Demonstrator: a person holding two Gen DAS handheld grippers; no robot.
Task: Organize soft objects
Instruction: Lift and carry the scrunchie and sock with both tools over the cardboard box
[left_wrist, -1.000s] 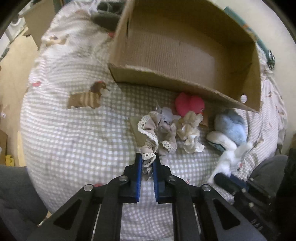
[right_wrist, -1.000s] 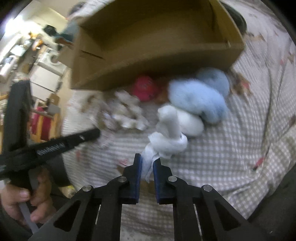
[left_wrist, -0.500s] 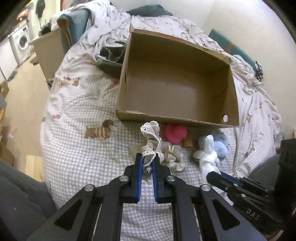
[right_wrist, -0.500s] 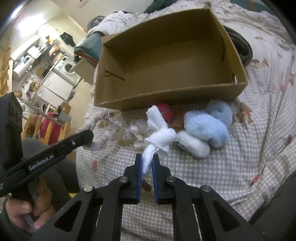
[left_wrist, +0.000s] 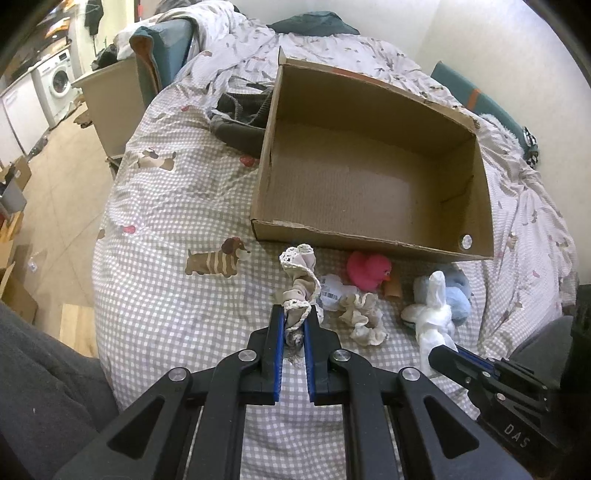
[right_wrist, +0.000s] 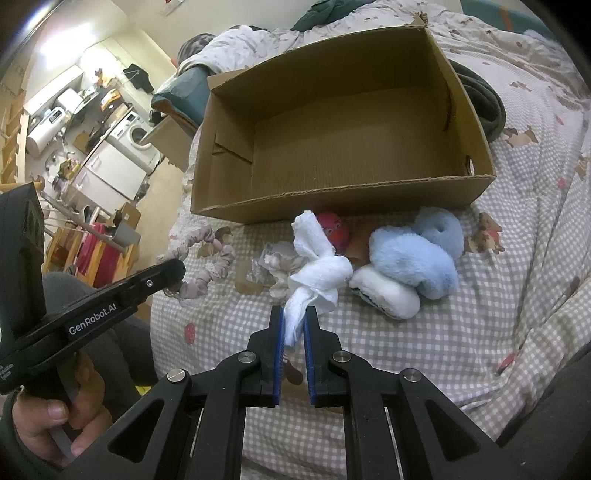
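My left gripper is shut on a beige lace-trimmed scrunchie and holds it above the checked bedspread. My right gripper is shut on a knotted white cloth; the cloth also shows in the left wrist view. An open cardboard box stands on the bed just beyond both; its inside looks bare. In front of it lie a pink plush toy, a cream scrunchie and a blue fluffy slipper with a white sole.
A dark bundle of clothing lies left of the box. Rumpled bedding and a teal pillow lie behind it. The bed edge drops to a wooden floor on the left. The left gripper's body crosses the right wrist view.
Both grippers have risen and drawn back from the pile, each lifting its item. The scrunchie and the white cloth now hang clear of the other objects, and the whole box is in view.
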